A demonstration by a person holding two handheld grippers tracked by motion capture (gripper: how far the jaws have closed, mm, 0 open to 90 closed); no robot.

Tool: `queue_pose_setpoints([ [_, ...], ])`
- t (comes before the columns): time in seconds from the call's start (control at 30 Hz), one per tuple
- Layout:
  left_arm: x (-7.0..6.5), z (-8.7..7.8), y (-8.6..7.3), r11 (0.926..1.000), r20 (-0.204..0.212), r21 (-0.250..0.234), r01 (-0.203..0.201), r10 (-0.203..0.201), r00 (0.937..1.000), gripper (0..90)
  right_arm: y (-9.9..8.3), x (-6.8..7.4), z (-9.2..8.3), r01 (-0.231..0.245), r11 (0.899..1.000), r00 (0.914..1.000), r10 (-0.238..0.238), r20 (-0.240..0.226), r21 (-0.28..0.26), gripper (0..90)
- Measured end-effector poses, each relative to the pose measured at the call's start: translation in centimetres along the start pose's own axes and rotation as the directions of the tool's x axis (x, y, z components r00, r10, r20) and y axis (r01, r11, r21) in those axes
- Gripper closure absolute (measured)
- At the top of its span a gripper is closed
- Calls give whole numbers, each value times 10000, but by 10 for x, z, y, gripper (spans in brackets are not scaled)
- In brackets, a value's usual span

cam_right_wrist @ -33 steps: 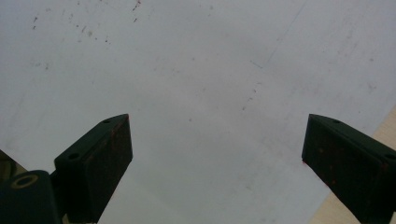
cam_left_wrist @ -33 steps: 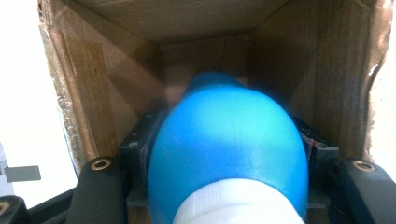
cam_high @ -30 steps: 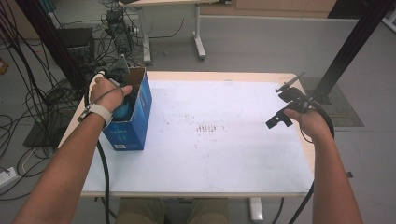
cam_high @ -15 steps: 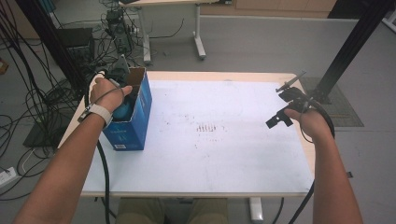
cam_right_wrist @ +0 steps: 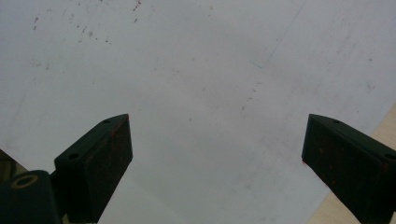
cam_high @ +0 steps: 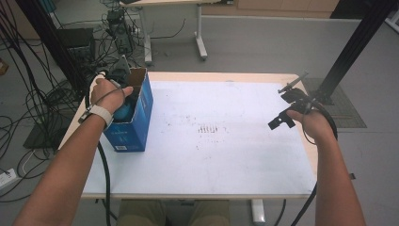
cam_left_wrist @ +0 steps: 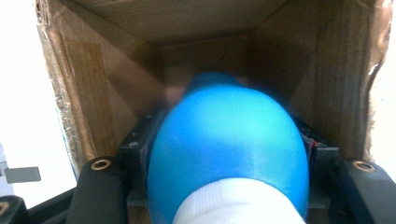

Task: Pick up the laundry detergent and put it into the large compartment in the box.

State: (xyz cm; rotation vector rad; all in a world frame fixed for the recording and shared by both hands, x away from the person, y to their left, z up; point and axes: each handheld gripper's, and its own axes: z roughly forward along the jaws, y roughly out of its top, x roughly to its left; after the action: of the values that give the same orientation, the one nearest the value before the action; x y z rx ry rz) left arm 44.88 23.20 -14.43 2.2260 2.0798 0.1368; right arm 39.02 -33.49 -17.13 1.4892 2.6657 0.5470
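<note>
An open blue cardboard box (cam_high: 129, 127) stands at the left edge of the white table (cam_high: 226, 155). My left gripper (cam_high: 128, 100) reaches down into it from above. In the left gripper view the gripper (cam_left_wrist: 226, 140) is shut on a rounded blue bulb (cam_left_wrist: 229, 140) with a white ribbed collar, and a black jaw presses on each side of it. Brown inner walls (cam_left_wrist: 299, 70) of the box surround the bulb. A bit of the bulb (cam_high: 123, 113) peeks out under the left hand. At the right side my right gripper (cam_high: 284, 104) hovers open over the tabletop, nothing between its jaws (cam_right_wrist: 215, 149).
The tabletop (cam_right_wrist: 196, 70) carries faint dark marks near its middle (cam_high: 211, 128). Cables and a black equipment rack (cam_high: 70, 52) crowd the floor to the left. A black slanted post (cam_high: 350, 52) rises behind the right corner. Another table's legs (cam_high: 200, 33) stand at the back.
</note>
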Motion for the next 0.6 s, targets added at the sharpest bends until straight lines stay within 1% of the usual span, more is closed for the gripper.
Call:
queue_pose_setpoints([
  [0.6,2,1,0,10000,67,-55,-15,15,10000,375,-1,-1,3,-60,9999,10000,60,-22,82,85],
])
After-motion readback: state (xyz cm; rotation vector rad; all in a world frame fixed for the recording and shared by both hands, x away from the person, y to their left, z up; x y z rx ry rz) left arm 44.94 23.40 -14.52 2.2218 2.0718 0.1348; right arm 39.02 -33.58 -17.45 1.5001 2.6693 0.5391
